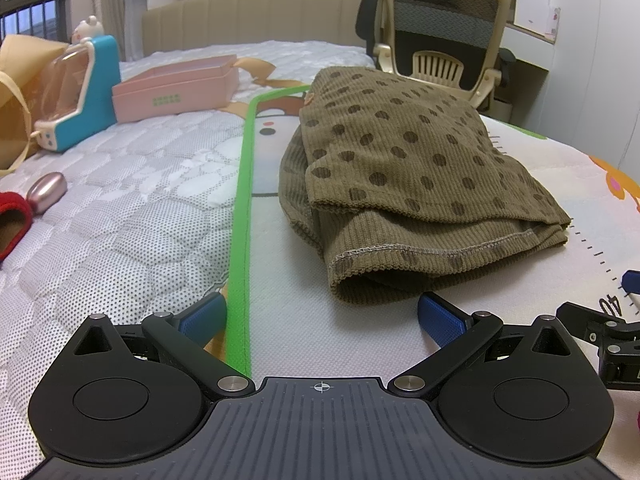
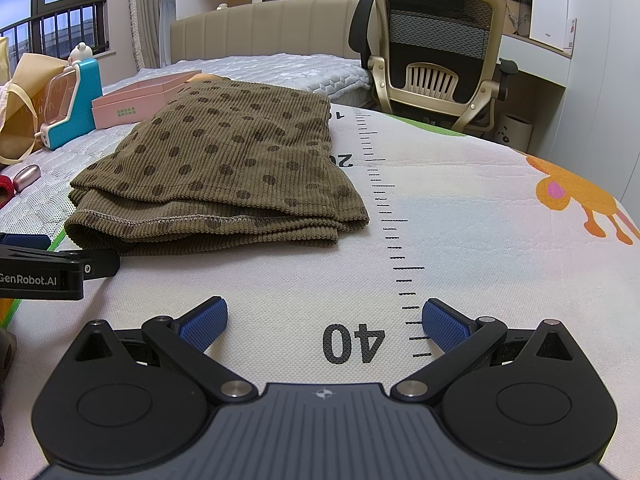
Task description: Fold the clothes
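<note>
One olive-brown corduroy garment [image 1: 404, 184] with dark polka dots lies folded in several layers on the printed mat [image 2: 460, 208], left of the mat's ruler scale [image 2: 384, 216]. Two grippers sit just short of the garment's near hem: the left gripper [image 1: 322, 314] and the right gripper [image 2: 324, 318], each with blue pads spread wide, gripping nothing. Beyond the garment stand one pink box [image 1: 176, 90], one blue toy [image 1: 86, 92] and one office chair [image 2: 438, 52].

red slipper [image 1: 14, 216] cropped, paper bag [image 1: 12, 92] cropped
</note>
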`<state>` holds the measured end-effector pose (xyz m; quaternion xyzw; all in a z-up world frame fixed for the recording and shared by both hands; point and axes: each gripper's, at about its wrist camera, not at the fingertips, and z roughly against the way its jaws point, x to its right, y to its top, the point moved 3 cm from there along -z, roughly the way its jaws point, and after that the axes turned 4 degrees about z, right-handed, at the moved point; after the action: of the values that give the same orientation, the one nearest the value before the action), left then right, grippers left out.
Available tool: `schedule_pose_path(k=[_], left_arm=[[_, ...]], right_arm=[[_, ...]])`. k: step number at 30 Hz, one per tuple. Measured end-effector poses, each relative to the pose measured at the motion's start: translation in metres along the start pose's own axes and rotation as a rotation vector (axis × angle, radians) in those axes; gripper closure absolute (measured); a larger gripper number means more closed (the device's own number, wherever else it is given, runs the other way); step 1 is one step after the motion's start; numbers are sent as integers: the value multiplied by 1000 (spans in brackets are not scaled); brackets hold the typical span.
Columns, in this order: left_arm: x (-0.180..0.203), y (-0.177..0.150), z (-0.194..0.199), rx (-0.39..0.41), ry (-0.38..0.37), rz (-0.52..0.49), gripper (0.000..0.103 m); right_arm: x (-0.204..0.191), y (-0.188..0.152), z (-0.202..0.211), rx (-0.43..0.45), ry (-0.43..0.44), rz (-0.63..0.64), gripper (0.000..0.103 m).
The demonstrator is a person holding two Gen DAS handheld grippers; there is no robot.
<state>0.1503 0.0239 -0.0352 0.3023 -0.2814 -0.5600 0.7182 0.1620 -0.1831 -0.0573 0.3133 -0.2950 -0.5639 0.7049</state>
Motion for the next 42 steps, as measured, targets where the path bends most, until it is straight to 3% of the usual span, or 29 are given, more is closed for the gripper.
schedule_pose_path(k=[17, 42], left_arm=[[-5, 1, 1, -22, -61, -30, 0], [-6, -1, 3, -6, -67, -22, 0]], right_arm=[[0, 0, 0, -3, 1, 0, 0], [-4, 0, 1, -4, -1, 2, 0]])
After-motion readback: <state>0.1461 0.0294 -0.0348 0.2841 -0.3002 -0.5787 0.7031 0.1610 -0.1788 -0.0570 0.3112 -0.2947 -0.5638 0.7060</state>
